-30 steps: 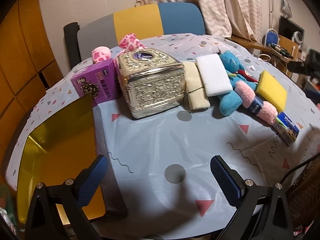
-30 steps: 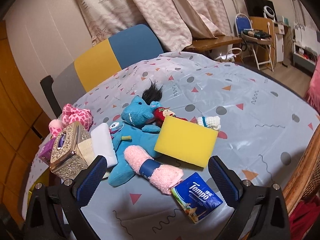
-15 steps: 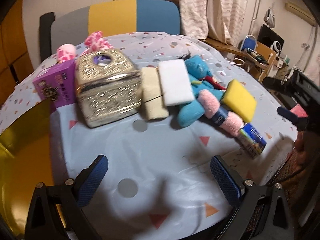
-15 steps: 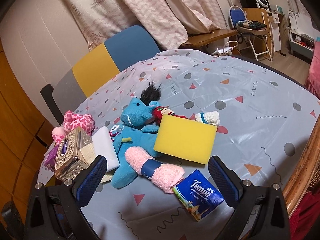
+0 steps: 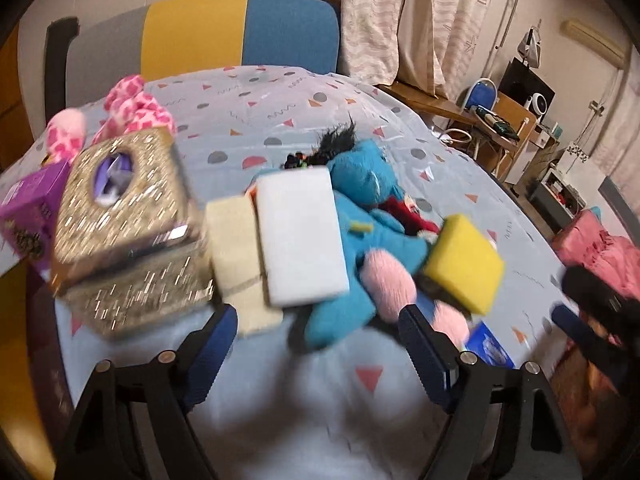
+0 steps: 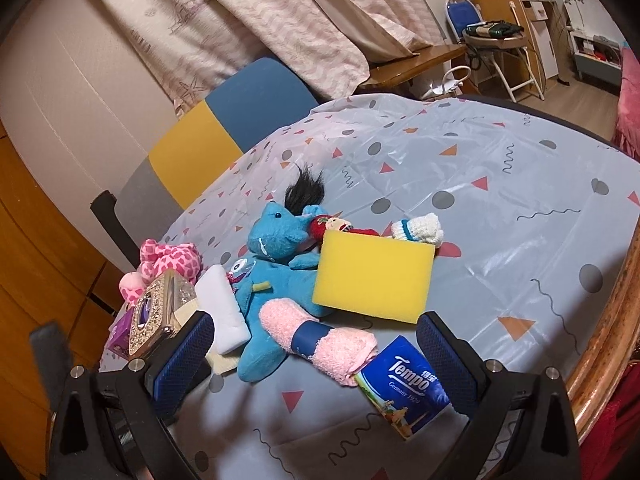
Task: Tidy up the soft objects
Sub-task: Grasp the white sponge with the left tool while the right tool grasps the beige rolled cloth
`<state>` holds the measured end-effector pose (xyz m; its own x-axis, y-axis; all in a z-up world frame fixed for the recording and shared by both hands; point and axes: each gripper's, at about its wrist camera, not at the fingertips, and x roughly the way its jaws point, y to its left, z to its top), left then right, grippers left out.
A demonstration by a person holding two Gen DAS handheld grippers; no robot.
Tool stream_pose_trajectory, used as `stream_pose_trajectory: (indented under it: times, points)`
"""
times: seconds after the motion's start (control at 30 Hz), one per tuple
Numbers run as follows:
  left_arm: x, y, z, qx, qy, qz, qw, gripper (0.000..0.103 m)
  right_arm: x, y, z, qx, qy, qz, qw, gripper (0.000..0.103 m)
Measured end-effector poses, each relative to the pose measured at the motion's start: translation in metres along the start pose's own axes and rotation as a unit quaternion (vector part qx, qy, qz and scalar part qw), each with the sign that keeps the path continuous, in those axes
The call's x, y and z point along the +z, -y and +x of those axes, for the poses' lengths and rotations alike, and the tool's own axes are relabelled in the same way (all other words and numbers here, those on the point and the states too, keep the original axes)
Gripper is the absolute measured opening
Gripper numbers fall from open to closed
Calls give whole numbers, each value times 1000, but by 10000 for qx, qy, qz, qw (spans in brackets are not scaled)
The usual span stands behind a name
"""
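Soft things lie in a row on the table: a blue plush toy (image 6: 276,268) (image 5: 360,220), a white sponge (image 5: 298,236) (image 6: 222,314), a beige cloth (image 5: 236,256), a rolled pink towel (image 6: 320,340) (image 5: 390,286), a yellow sponge (image 6: 372,276) (image 5: 464,264), a red doll (image 6: 332,226) and a white sock (image 6: 418,230). A pink spotted plush (image 5: 136,108) (image 6: 168,260) lies behind the tissue box. My left gripper (image 5: 316,344) is open and empty, just before the white sponge and blue plush. My right gripper (image 6: 316,356) is open and empty, over the pink towel.
A gold tissue box (image 5: 124,232) (image 6: 160,312) and a purple carton (image 5: 28,216) stand at the left. A Tempo tissue pack (image 6: 404,386) (image 5: 490,348) lies near the front edge. A grey, yellow and blue chair (image 6: 224,140) stands behind the table (image 6: 500,208).
My left gripper has moved forward and right toward the row of soft things; the view is blurred by motion. My right gripper has shifted slightly closer. Both stay open.
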<state>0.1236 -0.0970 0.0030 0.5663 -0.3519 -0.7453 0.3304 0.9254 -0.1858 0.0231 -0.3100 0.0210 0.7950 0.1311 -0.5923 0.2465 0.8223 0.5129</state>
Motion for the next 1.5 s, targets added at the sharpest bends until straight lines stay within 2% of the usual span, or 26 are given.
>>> stream_pose_trajectory:
  times: [0.1,0.2,0.27,0.33,0.37,0.47,0.6,0.73,0.8,0.93,1.03,1.1,1.2,1.3,1.4,1.5]
  points:
    - [15,2,19,114,21,4,9999,82,0,1,0,58,-6,22,10000,103]
    - [25,1,41,164,-84,-99,9998,73,0,2,1,115,-41,64,9999,103]
    - [30,1,52,177,-178,-147,9996,73,0,2,2,152,-70,78,9998,103]
    - [34,4,62,238,-205,-109,9994,61,0,2,3,179,-90,89,9998,103]
    - [35,5,66,307,-207,-85,9993,51,0,2,3,187,-90,92,9997,103]
    - [33,2,77,438,-247,-38,9987,48,0,2,3,186,-94,97,9997,103]
    - [21,-5,63,271,-133,1,9995,47,0,2,4,165,-105,102,9998,103]
    - [-1,-9,22,47,-35,73,10000,48,0,1,4,145,-125,94,9998,103]
    - [-20,-13,1,-13,-114,84,9999,48,0,0,4,106,-163,68,9998,103]
    - [-56,-22,-19,180,-465,87,9987,50,-1,-2,7,-2,-267,-17,9996,103]
    - [-77,-29,-14,438,-744,165,9961,57,-2,-7,12,-49,-455,-145,9988,103]
    - [-83,-32,-8,447,-813,155,9956,60,-3,-13,20,0,-698,-309,9971,100]
    - [-89,-36,4,448,-837,126,9954,60,-8,-35,42,299,-1267,-696,9890,76]
    - [-90,-40,3,416,-629,110,9971,60,-13,-62,63,504,-1681,-1111,9782,66]
    - [-91,-51,1,196,-518,-71,9984,58,-20,-97,88,690,-1958,-1720,9630,65]
    - [-95,-55,-2,132,-460,-65,9988,57,-25,-124,118,721,-2209,-2202,9474,65]
